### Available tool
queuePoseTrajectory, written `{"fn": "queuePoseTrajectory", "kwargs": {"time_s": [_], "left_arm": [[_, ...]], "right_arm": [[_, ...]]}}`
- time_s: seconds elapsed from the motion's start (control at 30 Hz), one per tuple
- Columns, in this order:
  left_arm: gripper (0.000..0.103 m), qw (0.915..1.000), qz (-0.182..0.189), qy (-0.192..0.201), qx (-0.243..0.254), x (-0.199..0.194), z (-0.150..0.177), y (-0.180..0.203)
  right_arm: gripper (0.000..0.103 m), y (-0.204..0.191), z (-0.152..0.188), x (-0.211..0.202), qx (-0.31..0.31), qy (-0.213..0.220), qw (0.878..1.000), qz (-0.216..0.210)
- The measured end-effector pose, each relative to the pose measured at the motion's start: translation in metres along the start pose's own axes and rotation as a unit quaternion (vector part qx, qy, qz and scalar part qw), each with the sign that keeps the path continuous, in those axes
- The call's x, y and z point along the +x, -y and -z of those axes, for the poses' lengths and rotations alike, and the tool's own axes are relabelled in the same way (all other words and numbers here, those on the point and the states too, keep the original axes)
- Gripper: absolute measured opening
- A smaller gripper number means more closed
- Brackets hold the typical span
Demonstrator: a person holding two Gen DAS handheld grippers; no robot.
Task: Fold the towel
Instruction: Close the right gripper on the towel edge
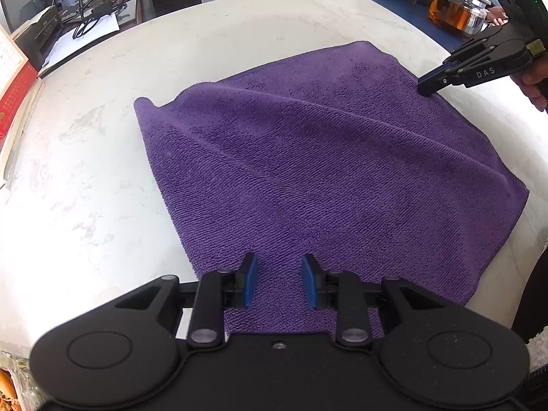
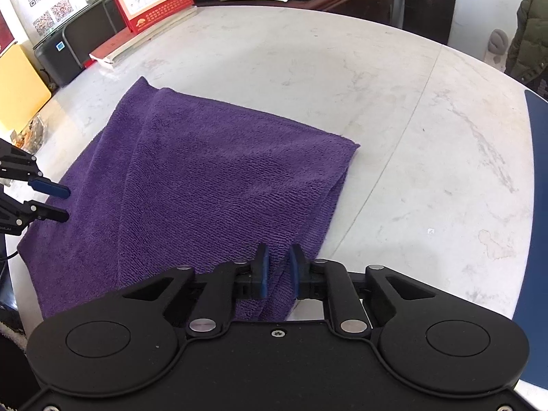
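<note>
The towel (image 2: pixel 205 185) looks soft and light, so my right gripper (image 2: pixel 278 270) pinches its near corner, while my left gripper (image 1: pixel 279 281) stays apart over its edge.

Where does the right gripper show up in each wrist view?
Left wrist view: right gripper at the upper right, tips on the purple towel's far edge.
Right wrist view: right gripper at bottom centre, over the towel's near corner.
Shared landmark: the purple towel on the white table.
</note>
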State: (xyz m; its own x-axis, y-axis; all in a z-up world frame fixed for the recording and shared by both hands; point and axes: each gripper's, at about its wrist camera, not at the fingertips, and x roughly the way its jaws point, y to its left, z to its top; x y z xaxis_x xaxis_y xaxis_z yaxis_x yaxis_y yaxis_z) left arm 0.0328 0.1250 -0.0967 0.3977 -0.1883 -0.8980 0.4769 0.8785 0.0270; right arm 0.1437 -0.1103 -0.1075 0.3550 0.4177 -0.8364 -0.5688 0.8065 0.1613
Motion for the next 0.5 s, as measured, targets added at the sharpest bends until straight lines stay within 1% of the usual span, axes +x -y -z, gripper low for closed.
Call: {"fn": "queuePoseTrajectory", "kwargs": {"time_s": [0.07, 0.37, 0.5], "left_arm": [[0.027, 1.0000, 0.000, 0.000, 0.001, 0.0002, -0.0004, -0.0008], [0.027, 1.0000, 0.003, 0.000, 0.006, 0.0000, -0.0002, -0.0016], [0.027, 1.0000, 0.005, -0.001, 0.007, 0.0000, 0.0001, -0.0021]], "right_arm": [[0.004, -0.0022, -0.0006, 0.0002, -0.011, 0.000, 1.000, 0.003], [0.004, -0.0026, -0.0025, -0.0044, -0.027, 0.012, 0.999, 0.024], [0.004, 0.0018, -0.0017, -0.0033, -0.024, 0.009, 0.999, 0.034]]}}
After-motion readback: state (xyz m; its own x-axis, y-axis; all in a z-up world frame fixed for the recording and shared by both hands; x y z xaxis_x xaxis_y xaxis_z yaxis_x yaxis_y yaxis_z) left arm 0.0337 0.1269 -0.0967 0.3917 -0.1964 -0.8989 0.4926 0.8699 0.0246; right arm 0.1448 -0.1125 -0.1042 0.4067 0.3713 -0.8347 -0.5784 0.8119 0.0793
